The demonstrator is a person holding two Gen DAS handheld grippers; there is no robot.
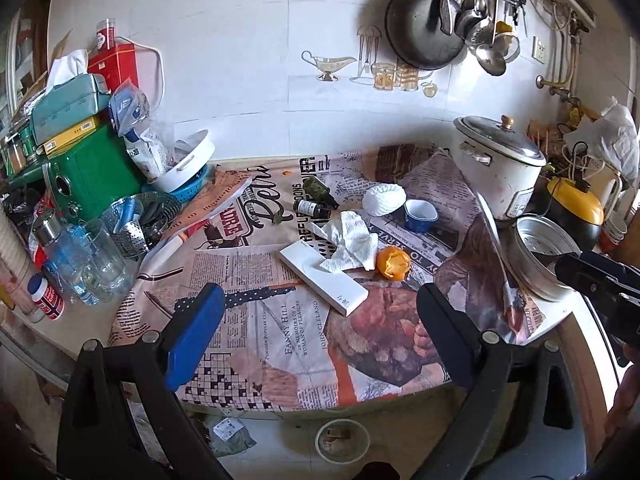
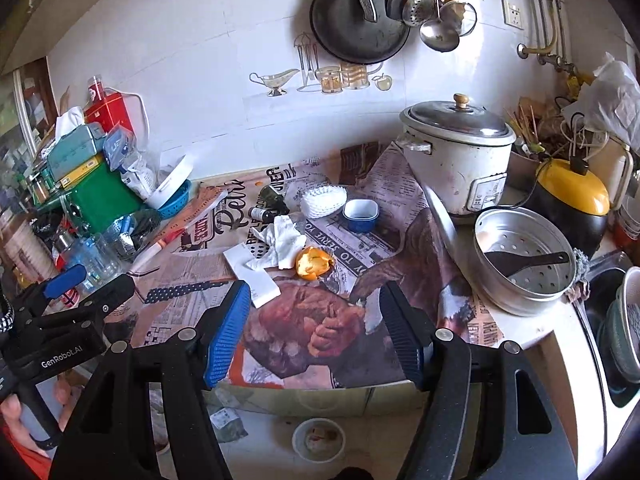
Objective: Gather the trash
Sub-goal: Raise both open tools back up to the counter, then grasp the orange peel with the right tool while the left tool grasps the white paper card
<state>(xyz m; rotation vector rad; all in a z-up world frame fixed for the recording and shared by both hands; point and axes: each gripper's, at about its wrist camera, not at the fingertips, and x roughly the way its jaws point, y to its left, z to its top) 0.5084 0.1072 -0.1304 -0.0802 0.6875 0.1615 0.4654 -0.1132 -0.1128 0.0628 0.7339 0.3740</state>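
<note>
A crumpled white tissue (image 1: 350,246) lies on a flat white box (image 1: 324,278) in the middle of the newspaper-covered table (image 1: 280,344). An orange peel (image 1: 393,263) sits just right of it. A white foam fruit net (image 1: 383,199), a small blue cup (image 1: 420,215) and two dark small bottles (image 1: 314,200) lie behind. My left gripper (image 1: 320,312) is open and empty, just in front of the box. My right gripper (image 2: 316,308) is open and empty, in front of the peel (image 2: 313,263) and tissue (image 2: 280,246).
A white rice cooker (image 1: 496,168) and a metal steamer pot (image 2: 524,260) stand right. A green appliance (image 1: 92,172), glass mug (image 1: 104,260) and clutter crowd the left. A sink (image 2: 612,328) is far right. A small bowl (image 1: 342,440) sits on the floor below the table edge.
</note>
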